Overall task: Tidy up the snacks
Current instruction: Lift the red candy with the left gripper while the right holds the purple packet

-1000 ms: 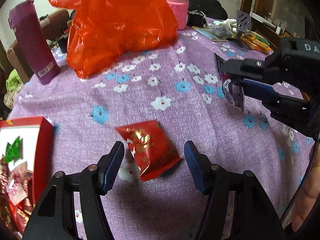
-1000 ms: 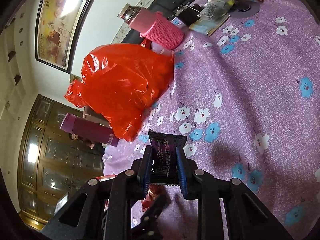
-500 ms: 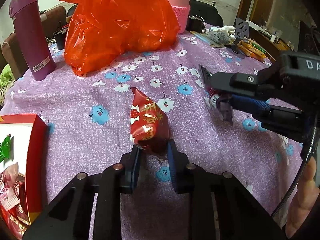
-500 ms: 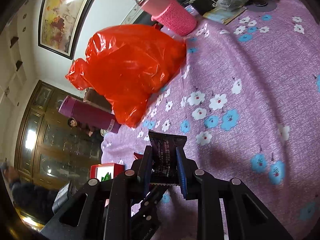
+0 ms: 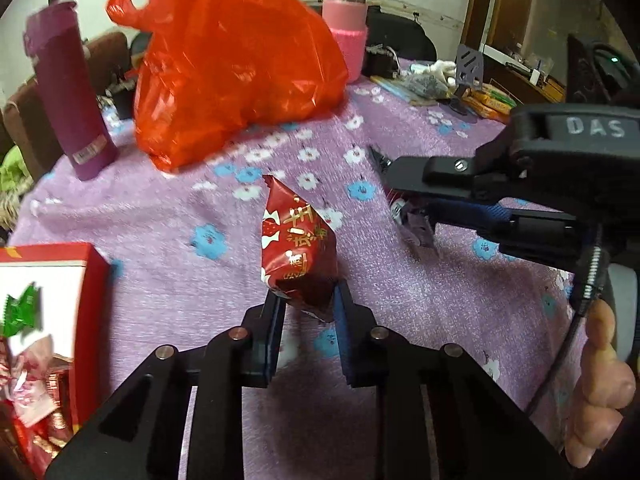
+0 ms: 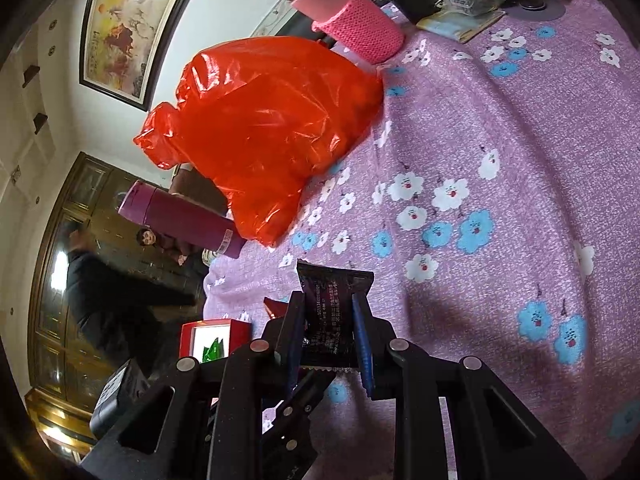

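Observation:
My left gripper [image 5: 307,300] is shut on a red snack packet [image 5: 294,244] with gold and white print, held upright above the purple flowered tablecloth [image 5: 180,280]. My right gripper [image 6: 328,328] is shut on a dark purple snack packet [image 6: 330,304]; in the left wrist view that packet [image 5: 414,226] hangs from the right gripper just right of the red one. A red box [image 5: 86,312] holding wrapped snacks sits at the left edge; it also shows in the right wrist view [image 6: 214,340].
A big red plastic bag [image 5: 232,68] lies at the back of the table, with a purple flask [image 5: 68,104] to its left and a pink-sleeved bottle [image 5: 346,28] behind it. Small items and yellow packets [image 5: 486,100] clutter the far right.
My left gripper closed on the red packet that lay on the cloth and lifted it upright. The right gripper kept its purple packet and drifted nearer to the left one.

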